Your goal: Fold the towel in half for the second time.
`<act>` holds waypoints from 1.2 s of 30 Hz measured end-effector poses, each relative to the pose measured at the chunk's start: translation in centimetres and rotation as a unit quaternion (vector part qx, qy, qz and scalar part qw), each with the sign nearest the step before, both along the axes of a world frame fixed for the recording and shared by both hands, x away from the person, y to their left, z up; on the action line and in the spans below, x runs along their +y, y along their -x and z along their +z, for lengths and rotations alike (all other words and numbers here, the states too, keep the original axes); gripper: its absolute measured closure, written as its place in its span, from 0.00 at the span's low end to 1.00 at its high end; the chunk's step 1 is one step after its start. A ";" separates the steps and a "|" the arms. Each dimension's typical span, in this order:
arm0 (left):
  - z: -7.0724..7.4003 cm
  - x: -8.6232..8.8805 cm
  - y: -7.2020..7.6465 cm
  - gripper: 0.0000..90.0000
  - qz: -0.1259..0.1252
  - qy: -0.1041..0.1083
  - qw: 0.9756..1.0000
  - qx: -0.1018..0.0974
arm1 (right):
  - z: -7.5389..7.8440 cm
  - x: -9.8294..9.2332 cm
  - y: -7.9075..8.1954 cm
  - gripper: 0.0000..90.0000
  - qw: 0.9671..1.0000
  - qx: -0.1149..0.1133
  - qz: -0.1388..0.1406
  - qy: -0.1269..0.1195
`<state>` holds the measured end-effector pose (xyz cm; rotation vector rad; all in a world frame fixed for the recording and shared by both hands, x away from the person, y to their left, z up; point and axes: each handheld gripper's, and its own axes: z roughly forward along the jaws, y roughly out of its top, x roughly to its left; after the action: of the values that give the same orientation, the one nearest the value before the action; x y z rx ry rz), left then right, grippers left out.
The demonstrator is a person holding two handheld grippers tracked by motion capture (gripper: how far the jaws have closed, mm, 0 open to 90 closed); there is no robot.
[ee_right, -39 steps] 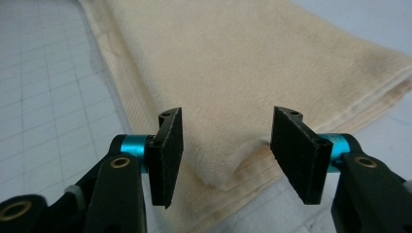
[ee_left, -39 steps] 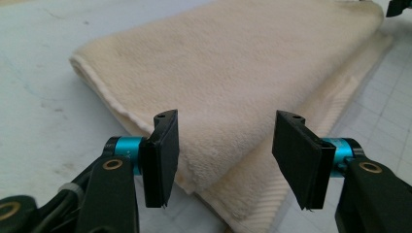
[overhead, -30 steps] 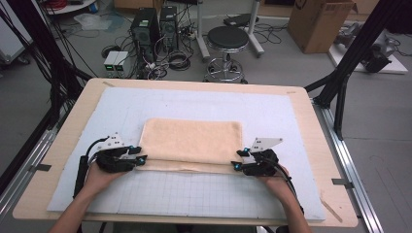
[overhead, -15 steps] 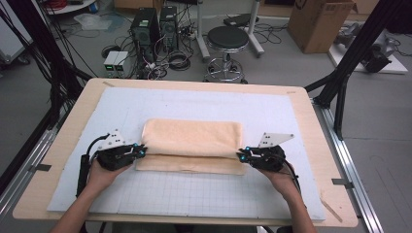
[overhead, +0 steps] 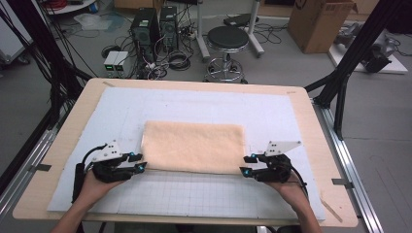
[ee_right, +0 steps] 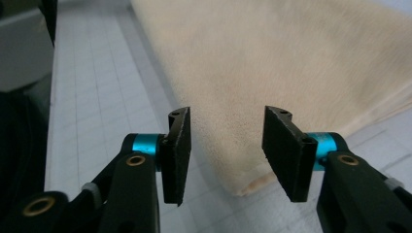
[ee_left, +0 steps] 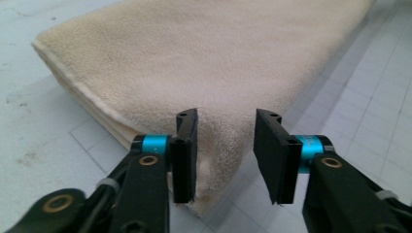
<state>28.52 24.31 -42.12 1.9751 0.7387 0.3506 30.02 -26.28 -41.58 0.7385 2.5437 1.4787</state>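
Left gripper [overhead: 138, 162] and right gripper [overhead: 247, 165], jaws just parted and gripping nothing, sit at the near corners of the folded peach terry towel [overhead: 193, 146], which lies mid-way on the pale gridded mat [overhead: 194, 194]

High view looks forward and down over the surface [overhead: 204, 99]. Each tool view sits close, sharing the folded towel [overhead: 193, 145].

A beige terry towel [overhead: 193, 146], folded into a flat rectangle, lies mid-table.
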 end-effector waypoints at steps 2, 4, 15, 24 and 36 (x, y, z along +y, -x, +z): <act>0.2 -0.1 -0.3 0.63 0.007 0.013 1.000 -0.002 | 0.4 -0.1 -0.2 0.55 1.000 -0.010 -0.008 -0.015; 0.4 -0.8 -0.8 0.63 0.011 0.016 1.000 -0.003 | 0.6 0.3 -0.7 0.58 1.000 -0.013 -0.016 -0.016; -1.6 -1.7 -2.4 0.65 0.006 -0.030 0.999 0.027 | -1.8 3.4 -2.7 0.56 0.998 -0.009 -0.029 0.057; -1.8 -1.6 -1.9 0.60 0.006 -0.035 0.999 0.013 | -2.3 3.3 -2.3 0.51 0.998 -0.014 -0.033 0.056; -1.0 -0.4 -2.1 0.50 0.037 0.017 0.999 -0.003 | -1.2 2.8 -2.5 0.38 0.997 -0.023 -0.078 0.014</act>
<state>30.61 23.93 -43.10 1.9179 0.8109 0.3848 32.57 -23.51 -42.81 0.8681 2.4067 1.3911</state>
